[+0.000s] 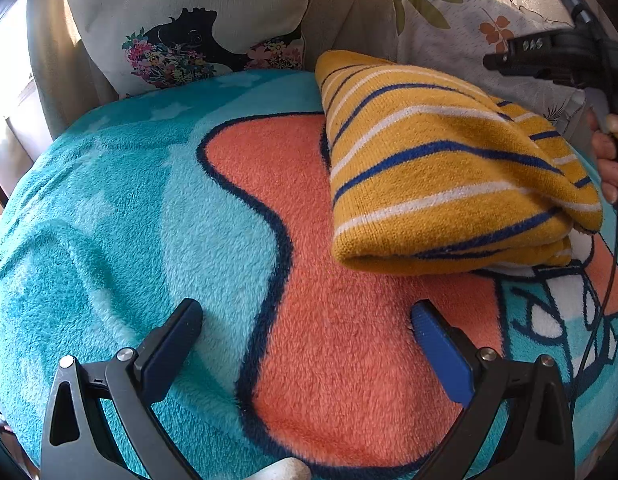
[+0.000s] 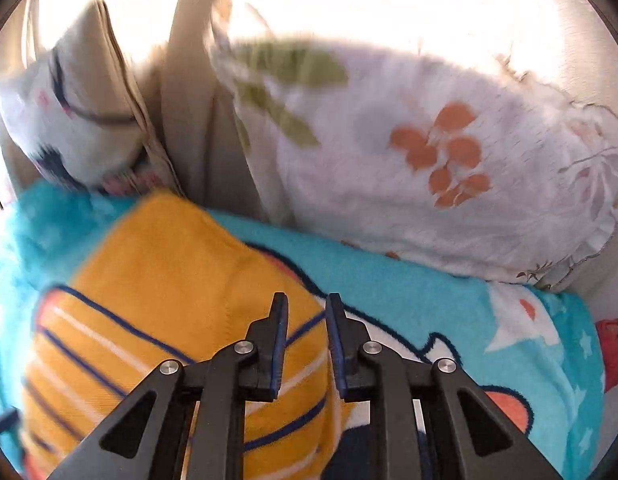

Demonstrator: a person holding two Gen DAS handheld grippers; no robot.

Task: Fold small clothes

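Note:
A folded yellow knit garment (image 1: pixel 441 168) with blue and white stripes lies on the fleece blanket (image 1: pixel 109 220), right of centre in the left wrist view. My left gripper (image 1: pixel 305 312) hovers over the blanket just in front of it, jaws wide open and empty. My right gripper (image 1: pixel 489 62), held by a hand (image 1: pixel 609 160), is up beyond the garment's far right side. In the blurred right wrist view the right gripper (image 2: pixel 307 300) is over the garment's (image 2: pixel 161 280) right edge, its jaws a narrow gap apart with nothing pinched between them.
Behind the blanket (image 2: pixel 389 280) stand a cushion with a black fish and flowers (image 1: pixel 181 28) and a white leaf-print pillow (image 1: pixel 449 28) (image 2: pixel 429 152), against a beige backrest. A black cable (image 1: pixel 601 300) hangs at the right. Something red (image 2: pixel 617 344) lies at the blanket's right edge.

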